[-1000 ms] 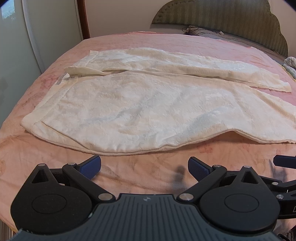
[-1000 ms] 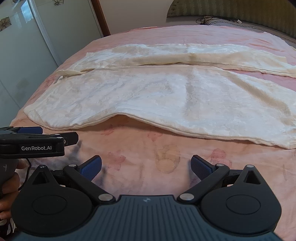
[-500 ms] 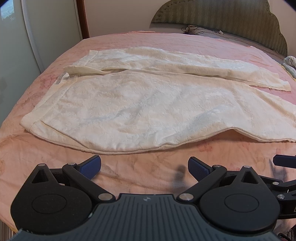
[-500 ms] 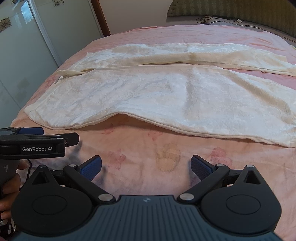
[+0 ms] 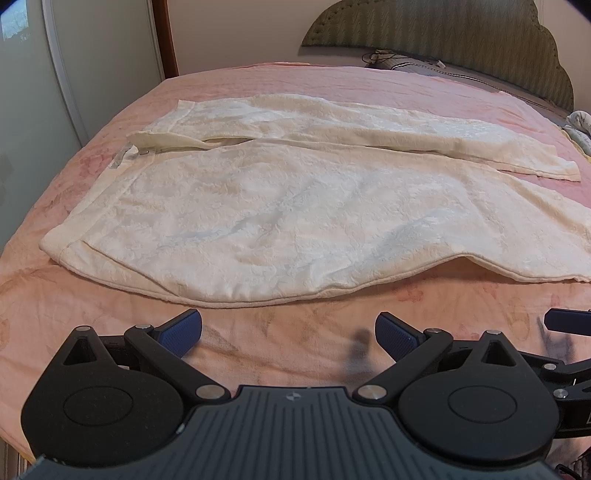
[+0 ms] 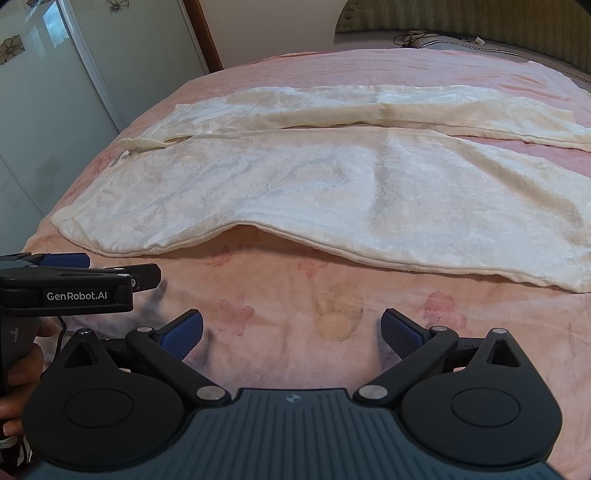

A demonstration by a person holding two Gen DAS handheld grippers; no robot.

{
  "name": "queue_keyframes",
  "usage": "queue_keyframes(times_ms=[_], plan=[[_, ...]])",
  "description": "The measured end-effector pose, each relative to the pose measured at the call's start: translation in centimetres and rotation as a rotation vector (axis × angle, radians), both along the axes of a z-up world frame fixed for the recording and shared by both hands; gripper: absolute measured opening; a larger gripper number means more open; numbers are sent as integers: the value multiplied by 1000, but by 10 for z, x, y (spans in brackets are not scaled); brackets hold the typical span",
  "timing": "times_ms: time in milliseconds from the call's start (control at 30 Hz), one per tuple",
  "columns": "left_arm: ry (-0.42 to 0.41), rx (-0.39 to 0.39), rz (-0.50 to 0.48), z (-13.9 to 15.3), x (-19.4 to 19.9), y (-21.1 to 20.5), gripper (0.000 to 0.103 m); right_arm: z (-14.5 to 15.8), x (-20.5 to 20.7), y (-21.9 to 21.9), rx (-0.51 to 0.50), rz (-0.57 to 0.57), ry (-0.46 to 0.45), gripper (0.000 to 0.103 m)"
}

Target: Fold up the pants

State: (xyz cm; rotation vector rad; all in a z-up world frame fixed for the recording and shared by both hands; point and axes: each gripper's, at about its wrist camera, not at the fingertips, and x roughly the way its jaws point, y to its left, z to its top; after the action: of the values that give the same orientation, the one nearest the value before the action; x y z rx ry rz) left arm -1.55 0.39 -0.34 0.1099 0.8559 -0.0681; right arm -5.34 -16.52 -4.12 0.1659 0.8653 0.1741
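Cream-white pants lie spread flat on a pink bed, waistband at the left, both legs running to the right; they also show in the right wrist view. The near leg's lower edge bulges up a little near the middle. My left gripper is open and empty, hovering just short of the near edge of the pants. My right gripper is open and empty, over bare bedspread in front of the near leg. The left gripper also shows at the left of the right wrist view.
The pink floral bedspread covers the bed. A green padded headboard and a grey pillow with a cable are at the back. White wardrobe doors stand at the left. A bit of cloth lies at the far right.
Both grippers have crept slightly forward and to the left toward the pants. The pants have not moved.
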Motion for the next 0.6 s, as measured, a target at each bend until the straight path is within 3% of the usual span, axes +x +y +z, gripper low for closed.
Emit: queue_keyframes(times_ms=[233,367,500,600], plan=[[-54,-22,-3,13,2,8,101,7,3,-2,44,27,-19,103],[-118,1,7,33,16,19,101,35,20,-14,92,92,-144,103],[-173,8,61,49,40,36,101,57,61,-1,-31,315,-289,103],[-150,-40,76,54,63,50,101,51,107,21,-159,457,-263,103]])
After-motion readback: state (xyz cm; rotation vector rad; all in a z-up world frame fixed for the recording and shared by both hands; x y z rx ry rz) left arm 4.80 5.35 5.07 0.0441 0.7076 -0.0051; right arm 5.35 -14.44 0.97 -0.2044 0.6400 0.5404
